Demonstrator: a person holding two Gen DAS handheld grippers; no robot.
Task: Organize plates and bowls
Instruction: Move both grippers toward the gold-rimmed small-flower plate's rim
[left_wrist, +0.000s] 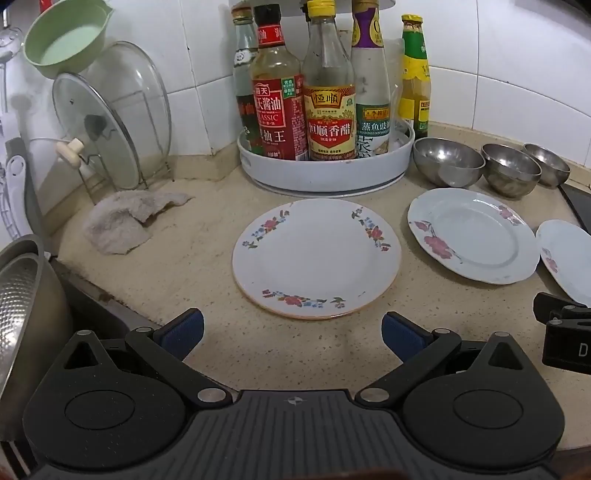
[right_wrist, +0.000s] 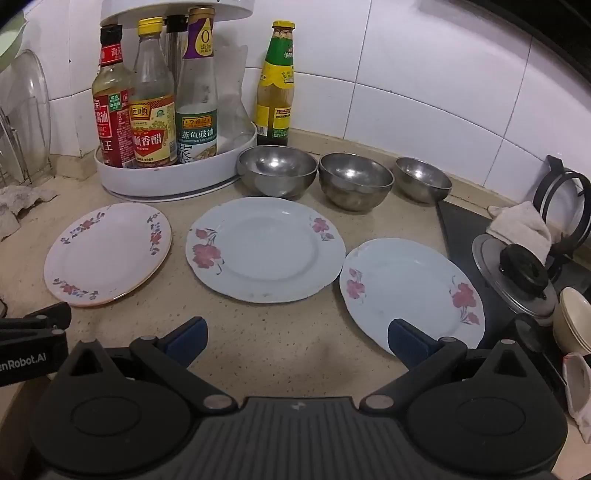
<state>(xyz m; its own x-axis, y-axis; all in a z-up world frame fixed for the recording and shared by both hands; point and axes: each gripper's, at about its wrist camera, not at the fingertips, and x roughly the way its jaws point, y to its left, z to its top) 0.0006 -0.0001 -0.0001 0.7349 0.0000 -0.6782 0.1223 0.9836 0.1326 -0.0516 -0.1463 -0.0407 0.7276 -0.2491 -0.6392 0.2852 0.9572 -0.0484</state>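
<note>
- Left gripper (left_wrist: 291, 332) and right gripper (right_wrist: 297, 341): spread wide, empty, above the near counter (right_wrist: 258, 332).
- Three plates (right_wrist: 264, 247) lying flat in a row; three steel bowls (right_wrist: 354, 181) behind, far side.
- Risk: flat rim hard to pinch, likely to slip or chip.
- Risk: right plate (right_wrist: 410, 291) near stove edge, easily pushed off.

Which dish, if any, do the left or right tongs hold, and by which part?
Nothing is held. The left tongs and the right tongs both stand open above the counter, with no plate or bowl between them.
</note>
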